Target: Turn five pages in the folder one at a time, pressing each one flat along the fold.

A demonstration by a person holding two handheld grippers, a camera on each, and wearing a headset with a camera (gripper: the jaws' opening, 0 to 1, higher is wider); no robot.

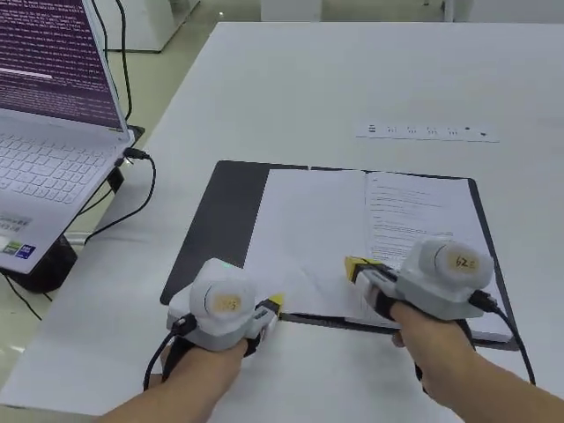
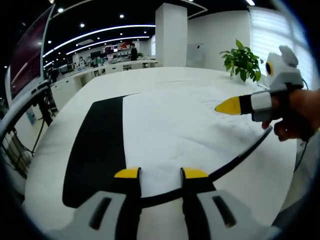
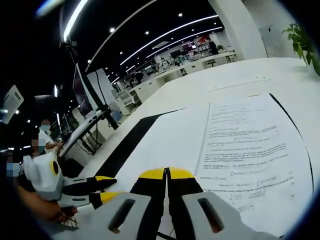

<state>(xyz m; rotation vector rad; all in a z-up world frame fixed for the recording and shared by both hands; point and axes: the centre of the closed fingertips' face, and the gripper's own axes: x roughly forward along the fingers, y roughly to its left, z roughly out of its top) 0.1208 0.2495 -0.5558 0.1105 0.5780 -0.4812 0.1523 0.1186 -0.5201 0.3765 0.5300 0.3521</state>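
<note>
White tabletop (image 1: pixel 352 79) filled most of the head view, with an open-plan office and ceiling lights behind it in both gripper views. At far left sat one open laptop (image 1: pixel 44 167), a dark cable (image 1: pixel 141 194) looping from its side towards the table edge.

One folder (image 1: pixel 211 220) lay open and flat in front of the person. Its long axis ran left to right across the table, and its fold pointed straight away from the person. The black inside cover was bare on the left side. Two pages faced up. The blank page (image 1: pixel 308 220) lay left of the fold and was slightly rumpled near its lower edge.

The left gripper (image 1: pixel 275 305) hovered at the folder's near edge. Its jaws were spread apart with nothing between them.

The right gripper (image 1: pixel 354 267) sat low over the blank page, just beside the fold. Its jaws were pressed together, with no sheet visible between the tips.

Right of the fold lay the printed page (image 1: pixel 414 211), its lines of text running across the sheet. Beyond the folder, towards the right, one white power strip (image 1: pixel 427 132) lay on the table.
</note>
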